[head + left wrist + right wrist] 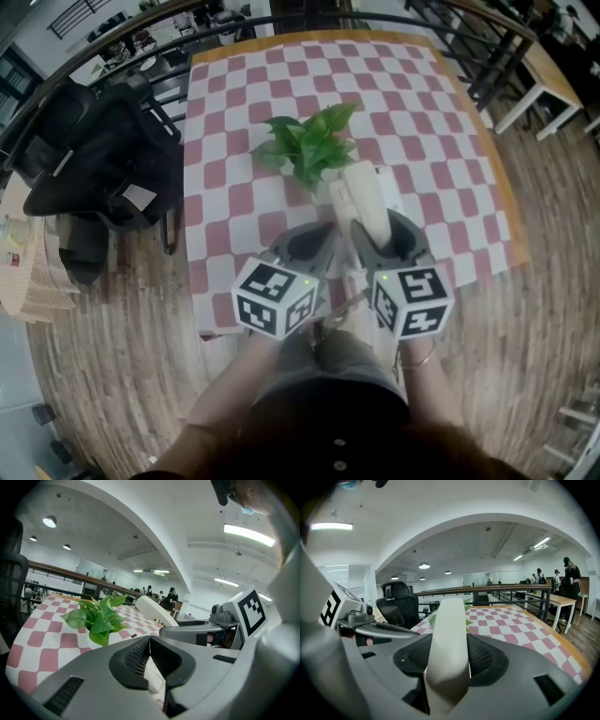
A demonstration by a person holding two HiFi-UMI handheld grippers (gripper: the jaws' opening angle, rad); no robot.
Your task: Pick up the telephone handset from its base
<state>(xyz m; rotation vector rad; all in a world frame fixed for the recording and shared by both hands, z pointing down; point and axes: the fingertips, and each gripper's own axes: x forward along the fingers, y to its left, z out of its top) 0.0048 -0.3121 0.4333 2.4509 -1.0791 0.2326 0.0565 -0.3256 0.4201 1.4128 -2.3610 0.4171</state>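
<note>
The cream telephone handset (pixel 366 199) is lifted off the table, and my right gripper (pixel 389 239) is shut on its lower part. It rises between the dark pads in the right gripper view, handset (pixel 449 634), right gripper (pixel 450 663). Parts of the white telephone base (pixel 338 202) show under and beside it on the checked tablecloth. My left gripper (pixel 309 246) hovers just left of the right one, shut with nothing in it; in the left gripper view its pads meet, left gripper (pixel 150 641). The handset (pixel 152 609) shows there ahead to the right.
A potted green plant (pixel 309 141) stands just beyond the phone on the red-and-white checked table (pixel 234 112). A black office chair (pixel 94 150) is left of the table. A metal railing (pixel 450 19) runs behind it. A white table (pixel 544 80) stands far right.
</note>
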